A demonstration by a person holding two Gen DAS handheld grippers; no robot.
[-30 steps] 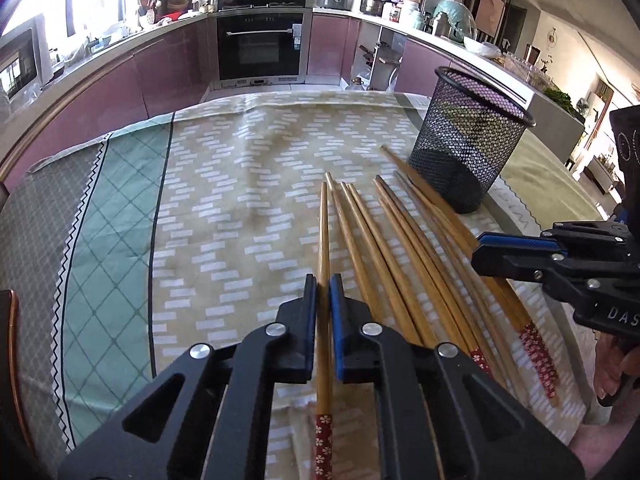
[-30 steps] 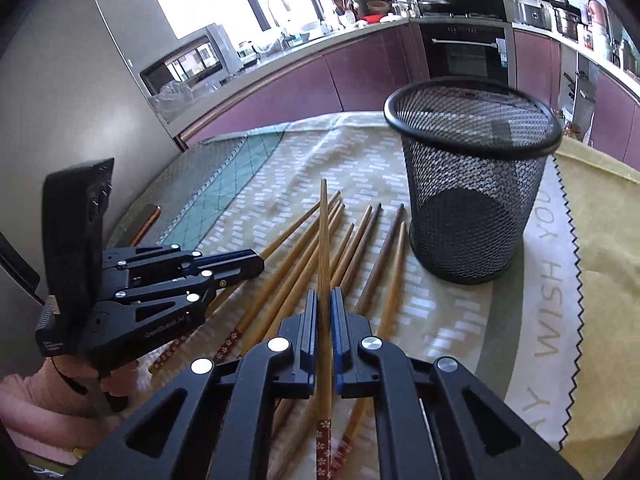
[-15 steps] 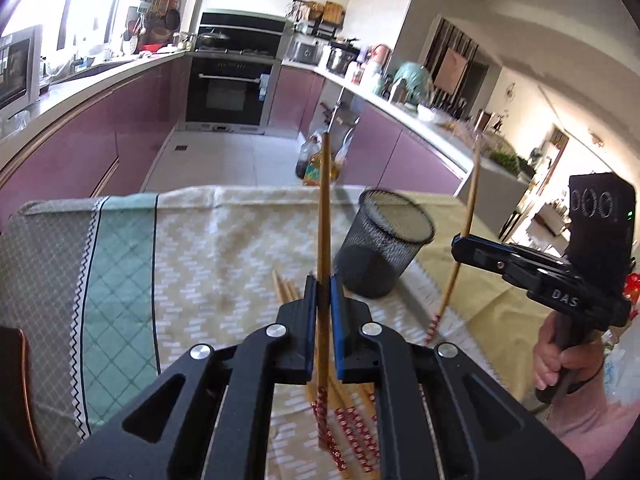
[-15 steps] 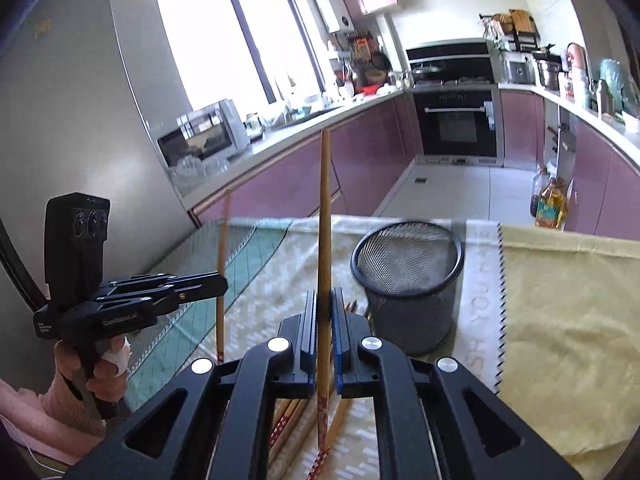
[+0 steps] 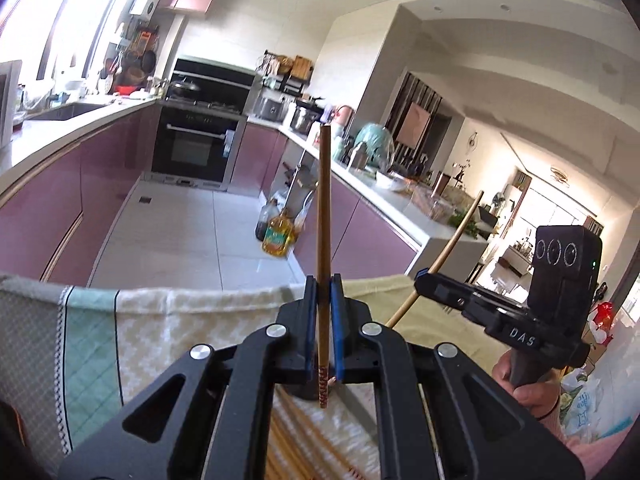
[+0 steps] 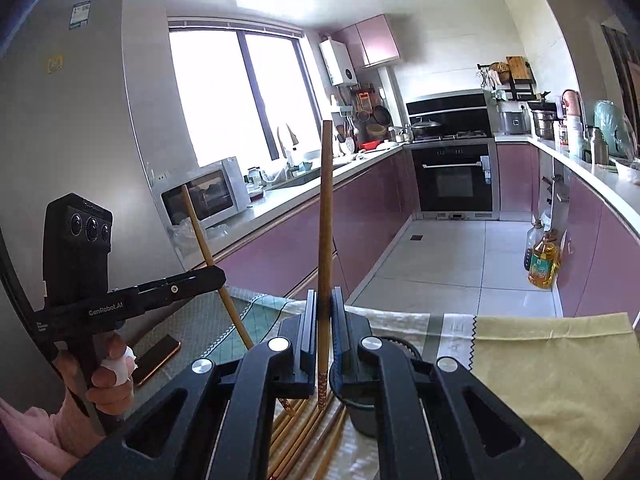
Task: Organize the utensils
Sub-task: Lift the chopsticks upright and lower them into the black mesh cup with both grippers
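Observation:
My left gripper [image 5: 321, 300] is shut on a wooden chopstick [image 5: 324, 208] that stands upright, its patterned red end hanging below the jaws. My right gripper [image 6: 322, 312] is shut on another chopstick [image 6: 325, 216], also upright. Each gripper shows in the other's view: the right one [image 5: 420, 278] with its chopstick slanting, the left one [image 6: 218, 276] likewise. Both are raised well above the table. Several more chopsticks [image 6: 304, 432] lie on the cloth below. The black mesh cup [image 6: 360, 408] is mostly hidden behind my right fingers.
A patterned tablecloth [image 5: 160, 320] covers the table, with a yellow cloth [image 6: 552, 368] at the right. A phone [image 6: 156, 360] lies near the left edge. Beyond are purple kitchen cabinets, an oven and oil bottles [image 5: 276, 232] on the floor.
Both grippers have risen from the table and tilted up, each carrying its chopstick; a second ago they were gripping the sticks flat on the cloth. The cup has dropped out of clear view.

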